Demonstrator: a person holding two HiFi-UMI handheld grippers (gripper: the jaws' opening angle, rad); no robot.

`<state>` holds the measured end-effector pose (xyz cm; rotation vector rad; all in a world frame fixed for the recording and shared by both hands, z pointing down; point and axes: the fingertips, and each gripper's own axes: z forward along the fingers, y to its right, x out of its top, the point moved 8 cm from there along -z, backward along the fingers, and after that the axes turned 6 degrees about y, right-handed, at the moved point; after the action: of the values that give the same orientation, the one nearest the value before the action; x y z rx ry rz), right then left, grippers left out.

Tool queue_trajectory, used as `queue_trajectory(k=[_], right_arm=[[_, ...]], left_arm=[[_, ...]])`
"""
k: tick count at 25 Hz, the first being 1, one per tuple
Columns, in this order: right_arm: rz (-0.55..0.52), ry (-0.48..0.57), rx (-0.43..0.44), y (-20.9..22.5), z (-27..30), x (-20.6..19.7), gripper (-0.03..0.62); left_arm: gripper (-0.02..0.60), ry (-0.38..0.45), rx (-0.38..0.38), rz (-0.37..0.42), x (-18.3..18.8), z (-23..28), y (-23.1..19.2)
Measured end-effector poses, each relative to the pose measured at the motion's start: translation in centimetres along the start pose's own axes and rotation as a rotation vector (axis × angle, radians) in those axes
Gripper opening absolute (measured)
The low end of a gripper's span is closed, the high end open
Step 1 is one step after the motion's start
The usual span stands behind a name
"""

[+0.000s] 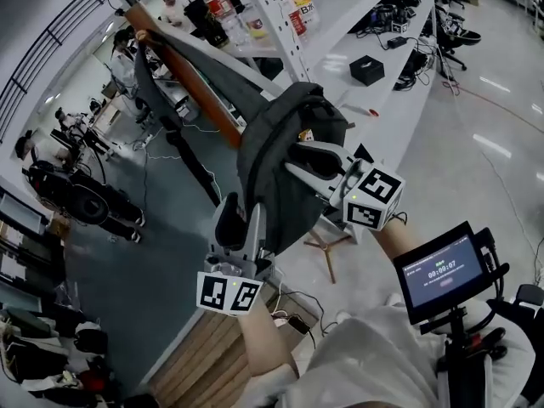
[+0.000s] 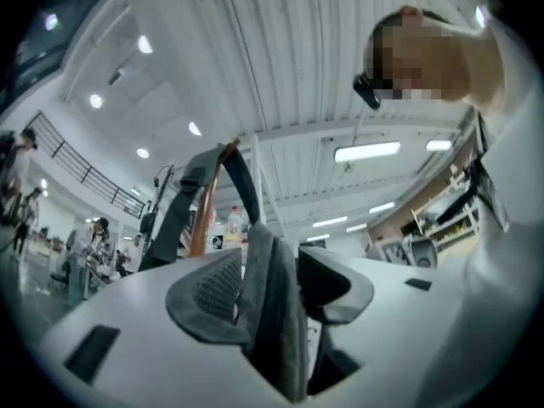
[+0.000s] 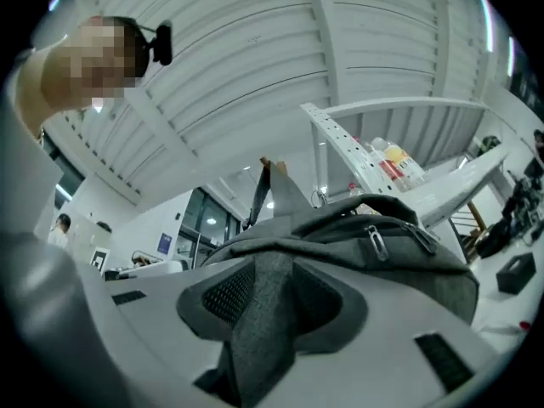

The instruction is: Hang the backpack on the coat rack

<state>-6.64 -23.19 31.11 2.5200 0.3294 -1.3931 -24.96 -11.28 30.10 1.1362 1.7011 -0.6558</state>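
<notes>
Head view: both grippers hold the backpack (image 1: 280,155) up. The left gripper (image 1: 240,228) is under it and the right gripper (image 1: 316,167) is at its flank. Ahead of the jaws, the strap (image 1: 221,70) appears draped over the coat rack (image 1: 200,92).

Left gripper view: jaws clamped on 1 fold of grey fabric.

Right gripper view: jaws pinched on a fabric ridge. The zipper (image 3: 374,240) just beyond looks closed, contents unseen.

Judgement: ease both down evenly, letting the strap take the weight before release
</notes>
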Motion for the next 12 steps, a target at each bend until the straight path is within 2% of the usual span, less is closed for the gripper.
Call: queue_trajectory(k=[2, 3, 8, 10, 12], right_arm=[[0.054, 0.009, -0.019, 0.4, -0.5, -0.4, 0.124], [0.061, 0.004, -0.027, 0.4, -0.8, -0.7, 0.124], [-0.016, -0.087, -0.056, 0.3, -1.3, -2.1, 0.124], [-0.034, -0.124, -0.071, 0.4, -1.9, -2.2, 0.124], [-0.013, -0.114, -0.089, 0.3, -2.9, -1.8, 0.124]], left_arm=[[0.202, 0.070, 0.018, -0.102, 1.2, -1.3, 0.2], [0.202, 0.082, 0.017, -0.127, 1.6, -1.6, 0.4], [0.202, 0.045, -0.025, -0.070, 2.2, -1.2, 2.6], [0.201, 0.027, -0.041, -0.080, 1.8, -0.5, 3.5], [0.201, 0.004, -0.047, -0.081, 1.1, 0.1, 4.0]])
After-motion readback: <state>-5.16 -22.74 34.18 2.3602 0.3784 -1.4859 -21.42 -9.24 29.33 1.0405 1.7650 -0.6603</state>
